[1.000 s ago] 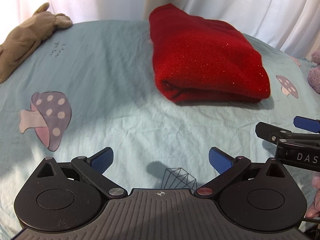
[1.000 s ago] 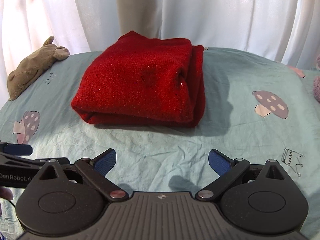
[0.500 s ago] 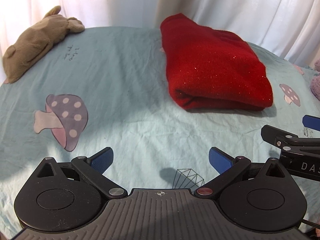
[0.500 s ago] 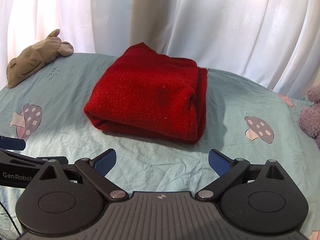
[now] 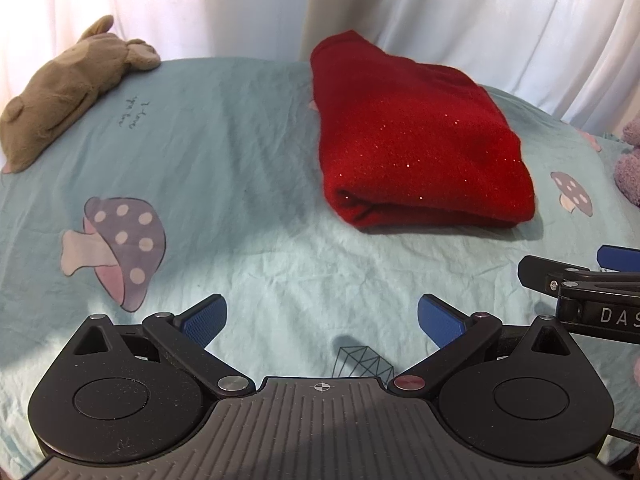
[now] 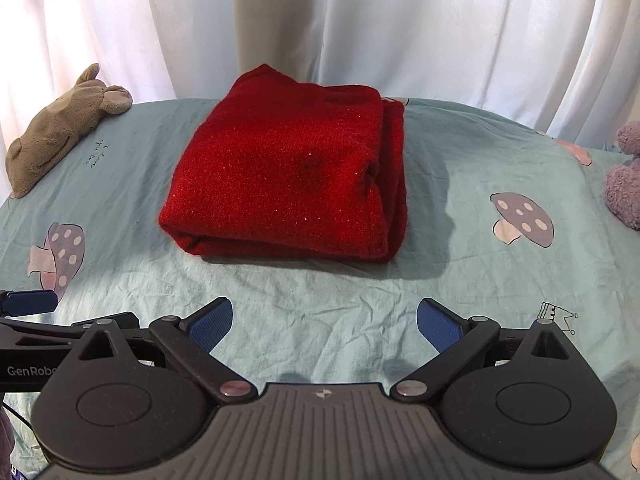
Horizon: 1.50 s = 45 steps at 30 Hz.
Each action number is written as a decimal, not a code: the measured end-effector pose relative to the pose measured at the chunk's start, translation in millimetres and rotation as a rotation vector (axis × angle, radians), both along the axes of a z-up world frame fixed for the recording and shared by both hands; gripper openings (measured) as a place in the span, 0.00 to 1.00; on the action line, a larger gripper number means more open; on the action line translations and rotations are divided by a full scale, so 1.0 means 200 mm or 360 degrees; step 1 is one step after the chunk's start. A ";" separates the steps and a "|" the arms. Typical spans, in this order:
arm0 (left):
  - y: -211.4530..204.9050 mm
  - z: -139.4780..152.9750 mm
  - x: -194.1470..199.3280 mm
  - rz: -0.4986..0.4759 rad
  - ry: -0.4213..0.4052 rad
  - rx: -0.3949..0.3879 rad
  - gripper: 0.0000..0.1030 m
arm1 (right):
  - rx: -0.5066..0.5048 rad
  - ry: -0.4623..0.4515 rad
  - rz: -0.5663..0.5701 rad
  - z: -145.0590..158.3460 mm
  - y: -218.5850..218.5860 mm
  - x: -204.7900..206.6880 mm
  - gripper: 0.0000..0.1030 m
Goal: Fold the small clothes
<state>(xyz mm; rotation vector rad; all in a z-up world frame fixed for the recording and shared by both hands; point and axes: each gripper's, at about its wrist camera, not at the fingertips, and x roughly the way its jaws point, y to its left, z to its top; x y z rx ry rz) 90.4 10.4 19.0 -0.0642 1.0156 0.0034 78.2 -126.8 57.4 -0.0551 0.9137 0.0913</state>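
A red knit garment [image 5: 416, 140] lies folded into a thick rectangle on the light blue mushroom-print sheet [image 5: 248, 168]; it also shows in the right wrist view [image 6: 288, 176]. My left gripper [image 5: 320, 318] is open and empty, held back from the garment, which lies ahead and to the right. My right gripper [image 6: 324, 322] is open and empty, straight in front of the garment's near edge, apart from it. Each gripper shows at the other view's side edge.
A tan plush toy [image 5: 68, 84] lies at the far left of the bed. A purple plush toy [image 6: 624, 184] sits at the right edge. White curtains [image 6: 400, 28] hang behind the bed.
Both grippers have drawn back and risen from the folded garment, which looks smaller and farther now. The jaws stayed open. The garment has not moved.
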 end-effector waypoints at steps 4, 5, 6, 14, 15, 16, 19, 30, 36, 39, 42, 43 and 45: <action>-0.01 0.00 0.01 -0.0002 0.0007 0.0005 1.00 | -0.0029 0.0009 -0.0006 0.00 -0.01 0.01 0.96; -0.01 0.00 0.01 -0.0004 0.0008 0.0002 1.00 | -0.0033 0.0014 -0.0007 0.00 -0.01 0.01 0.96; -0.01 0.00 0.02 -0.0004 0.0010 0.0001 1.00 | -0.0032 0.0016 -0.0009 0.00 -0.01 0.01 0.96; -0.03 0.00 0.02 -0.0020 0.0014 0.0012 1.00 | -0.0033 0.0028 -0.0013 -0.01 -0.02 0.02 0.96; -0.03 0.00 0.02 -0.0020 0.0015 0.0013 1.00 | -0.0037 0.0025 -0.0012 -0.01 -0.02 0.01 0.96; -0.03 0.00 0.02 -0.0021 0.0014 0.0015 1.00 | -0.0041 0.0025 -0.0010 -0.01 -0.02 0.01 0.96; -0.03 0.01 0.02 -0.0024 0.0012 0.0015 1.00 | -0.0040 0.0028 -0.0012 -0.01 -0.02 0.01 0.96; -0.05 0.02 0.01 -0.0032 0.0002 0.0021 1.00 | -0.0031 0.0030 -0.0026 0.00 -0.05 0.01 0.96; -0.06 0.02 0.01 -0.0033 -0.0003 0.0025 1.00 | -0.0031 0.0027 -0.0028 0.00 -0.06 0.00 0.96; -0.07 0.03 0.00 -0.0032 -0.0007 0.0022 1.00 | -0.0031 0.0023 -0.0031 0.00 -0.06 -0.01 0.96; -0.07 0.03 0.00 -0.0032 -0.0008 0.0018 1.00 | -0.0033 0.0023 -0.0030 0.00 -0.06 -0.01 0.96; -0.07 0.03 0.00 -0.0033 -0.0008 0.0019 1.00 | -0.0032 0.0022 -0.0031 0.00 -0.06 -0.01 0.96; -0.07 0.03 0.00 -0.0032 -0.0009 0.0024 1.00 | -0.0031 0.0020 -0.0031 0.00 -0.06 -0.01 0.96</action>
